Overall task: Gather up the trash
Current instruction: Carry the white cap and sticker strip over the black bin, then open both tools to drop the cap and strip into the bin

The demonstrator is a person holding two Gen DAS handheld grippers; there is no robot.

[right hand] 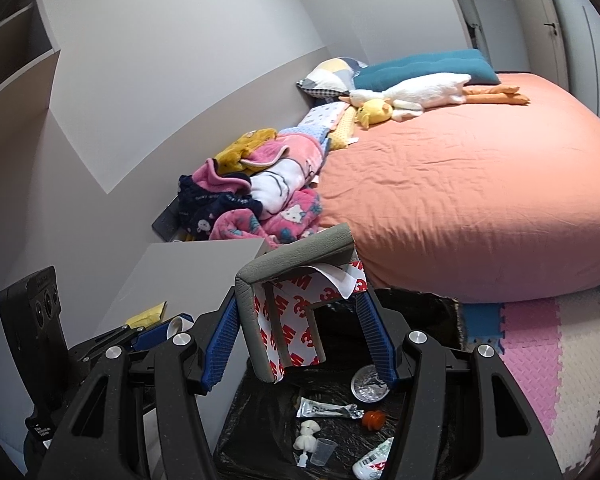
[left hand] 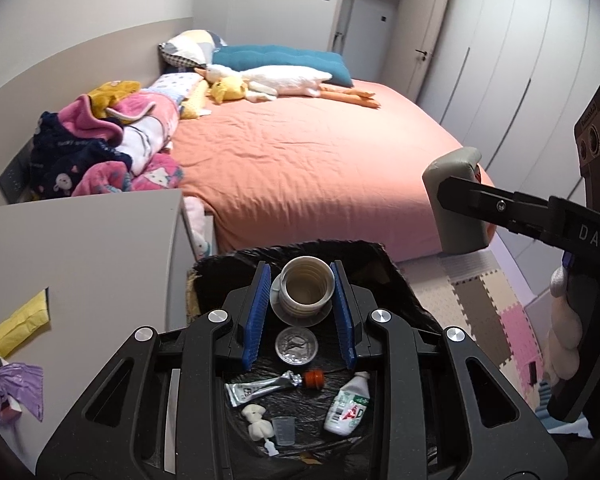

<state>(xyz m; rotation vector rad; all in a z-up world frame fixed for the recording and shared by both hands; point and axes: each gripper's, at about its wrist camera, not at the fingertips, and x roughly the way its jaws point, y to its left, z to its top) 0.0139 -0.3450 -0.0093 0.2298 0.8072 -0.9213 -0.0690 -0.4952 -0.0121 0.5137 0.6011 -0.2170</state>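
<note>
I hold both grippers over black-lined trash bin point(left hand: 400, 280), ready to drop. Left gripper point(left hand: 302, 312) fingers pinch stacked white paper cups point(left hand: 307, 290). Right gripper point(right hand: 300, 340) fingers, half open, clamp grey foam corner guard point(right hand: 284, 280) with red-printed backing.

Left gripper point(left hand: 300, 314) at lower centre, black angular frame, ribbed blue finger pads point(left hand: 256, 316), round silver screws point(left hand: 219, 314), right gripper point(right hand: 304, 340) likewise built (white "DAS" lettering on its black arm, right edge of left wrist view), white knitted glove point(left hand: 566, 340)
</note>
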